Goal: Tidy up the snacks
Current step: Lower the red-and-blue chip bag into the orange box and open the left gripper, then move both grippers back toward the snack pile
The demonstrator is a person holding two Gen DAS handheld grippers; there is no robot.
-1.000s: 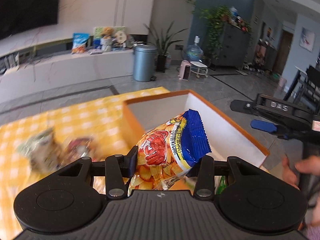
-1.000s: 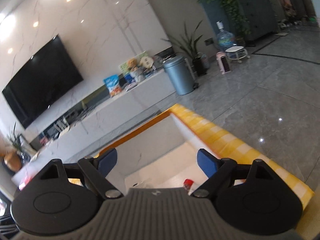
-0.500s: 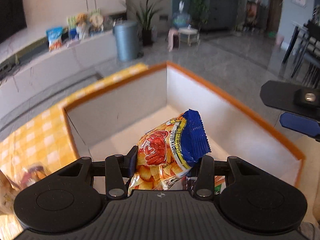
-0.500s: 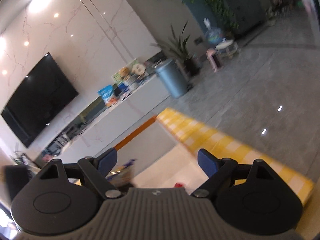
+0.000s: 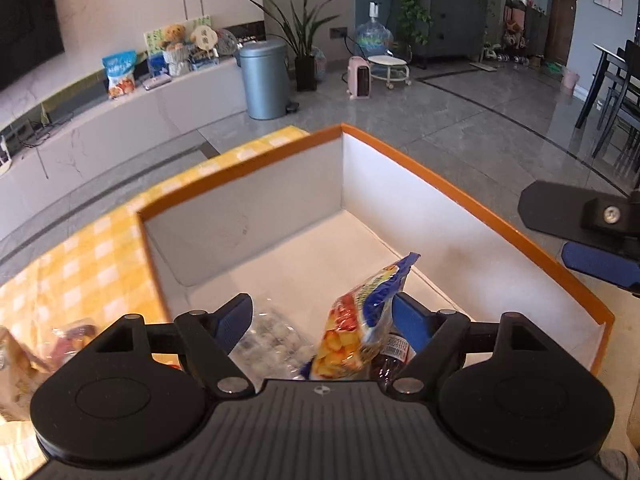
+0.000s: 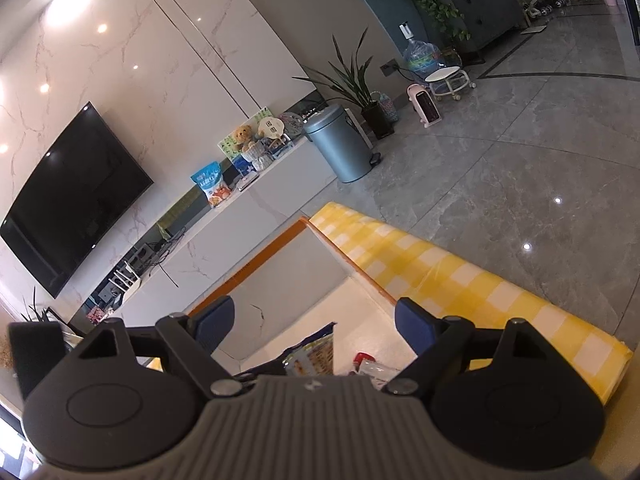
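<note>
My left gripper (image 5: 322,320), jaws spread, frees the yellow-and-blue crisp packet (image 5: 362,320) over the orange-rimmed white box (image 5: 472,196); leaning, it may snag my jaw.

A pale marble wall (image 6: 160,60) with bright ceiling-light reflections carries a black television (image 6: 72,196) at nine o'clock, above a long low white cabinet (image 5: 120,120) holding a teddy bear (image 5: 174,36) and a blue packet (image 5: 119,74). At twelve o'clock a grey-blue pedal bin (image 5: 266,78) stands beside a potted plant (image 5: 304,40), a pink heater (image 5: 359,82) and a water jug (image 5: 373,36). Glossy grey floor tiles (image 6: 520,140) run toward a dark vine-draped dresser (image 5: 452,12) and black dining chairs (image 5: 616,96) at two o'clock.
</note>
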